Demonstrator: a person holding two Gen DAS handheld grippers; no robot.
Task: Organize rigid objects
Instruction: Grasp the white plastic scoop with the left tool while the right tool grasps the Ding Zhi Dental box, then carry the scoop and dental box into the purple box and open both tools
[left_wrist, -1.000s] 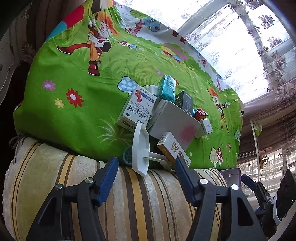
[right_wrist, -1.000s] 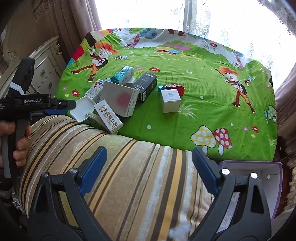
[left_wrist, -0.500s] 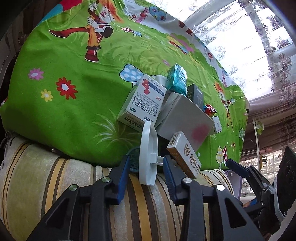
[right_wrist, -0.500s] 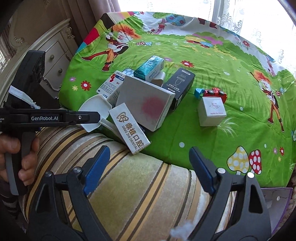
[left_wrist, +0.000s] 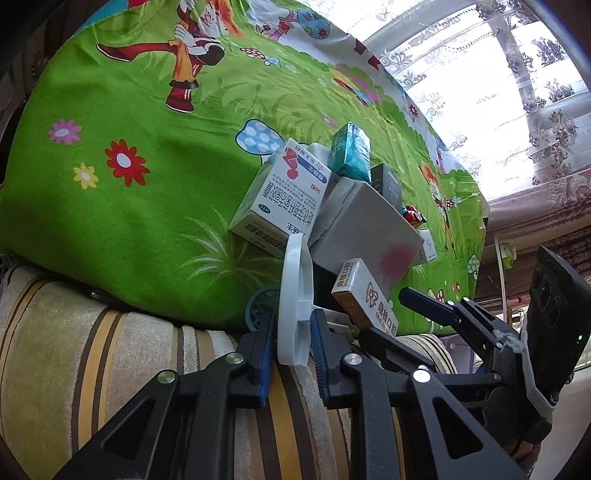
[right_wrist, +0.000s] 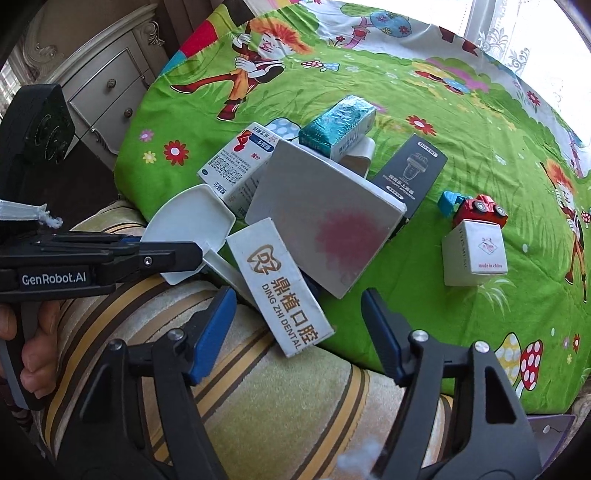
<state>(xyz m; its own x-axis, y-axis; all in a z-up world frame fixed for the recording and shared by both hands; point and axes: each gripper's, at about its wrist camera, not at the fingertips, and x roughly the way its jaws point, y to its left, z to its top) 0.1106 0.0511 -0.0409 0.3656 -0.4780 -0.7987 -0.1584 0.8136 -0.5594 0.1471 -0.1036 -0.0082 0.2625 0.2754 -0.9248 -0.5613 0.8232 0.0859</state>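
Your left tongs have just closed on the white scoop; your right tongs, narrowing but unclenched, straddle the dental box, lying lengthwise between them

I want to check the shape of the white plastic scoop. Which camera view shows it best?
The right wrist view: there the white plastic scoop shows its whole bowl face, with the left gripper at its near edge. The left wrist view shows the scoop only edge-on, between that gripper's pads.
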